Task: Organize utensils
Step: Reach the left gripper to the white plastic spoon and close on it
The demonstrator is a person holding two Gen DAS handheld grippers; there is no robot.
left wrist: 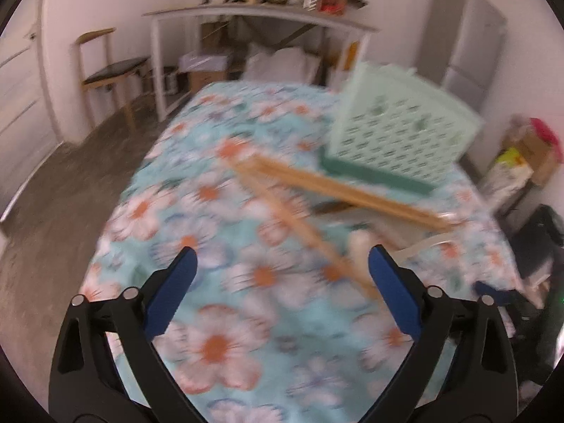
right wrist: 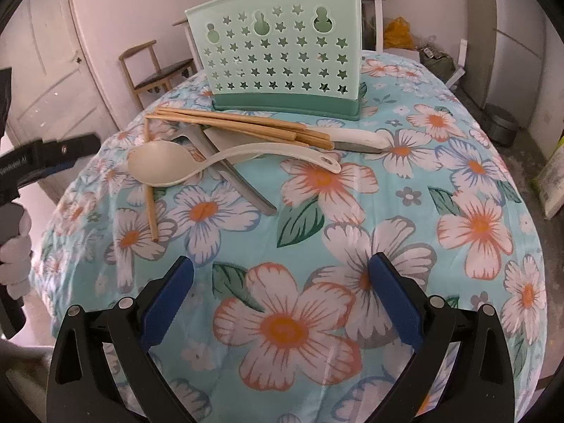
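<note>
Both grippers, left (left wrist: 282, 278) and right (right wrist: 280, 287), stood wide, empty. We judged the crossed chopsticks (right wrist: 243, 127) might scatter; left view possibly too blurred.

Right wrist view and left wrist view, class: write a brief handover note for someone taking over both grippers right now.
Left gripper: open, empty, over the floral tablecloth; its view is blurred.
Right gripper: open, empty, short of the pile.
Things: green utensil holder stands upright at the far side. In front of it lie the chopsticks, one stray chopstick, a cream spoon and a white-handled knife, overlapping.
Done: no utensil is visibly in the holder.
Left: move every utensil into the holder.
</note>
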